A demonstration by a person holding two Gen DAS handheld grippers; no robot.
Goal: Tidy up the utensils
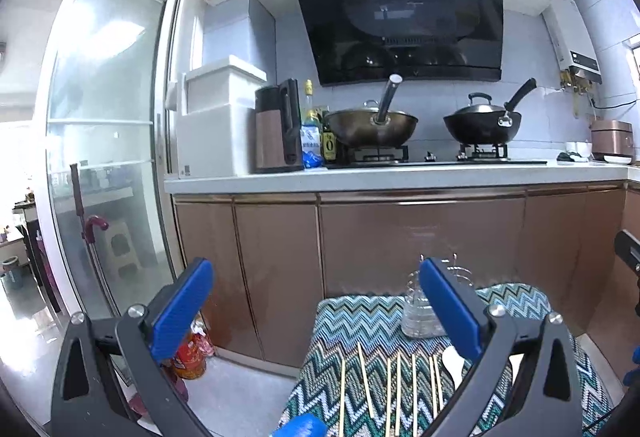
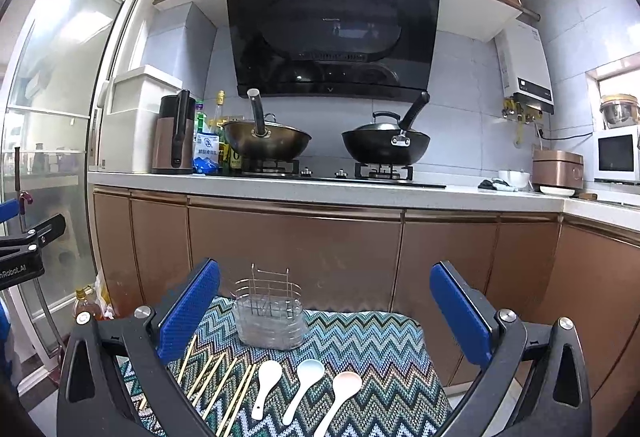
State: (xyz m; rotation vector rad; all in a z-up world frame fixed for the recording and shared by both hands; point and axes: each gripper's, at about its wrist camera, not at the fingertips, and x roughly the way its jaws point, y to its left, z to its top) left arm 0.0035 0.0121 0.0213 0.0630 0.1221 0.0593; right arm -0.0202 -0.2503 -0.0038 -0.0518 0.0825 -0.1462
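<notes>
A wire utensil holder (image 2: 269, 317) with a clear base stands at the far side of a zigzag-patterned cloth (image 2: 372, 341). Several wooden chopsticks (image 2: 216, 381) lie side by side on the cloth's left part, and three white spoons (image 2: 306, 387) lie to their right. My right gripper (image 2: 324, 313) hovers open above the cloth, empty. My left gripper (image 1: 316, 305) is open and empty too, above the chopsticks (image 1: 394, 385); its right finger hides part of the holder (image 1: 420, 311) and one spoon (image 1: 452, 361).
Beyond the cloth run brown cabinets (image 2: 296, 249) under a white counter (image 2: 320, 193) with two woks (image 2: 386, 147) on a stove. A glass sliding door (image 1: 104, 117) is at the left. Bottles (image 1: 190, 355) stand on the floor by the cabinets.
</notes>
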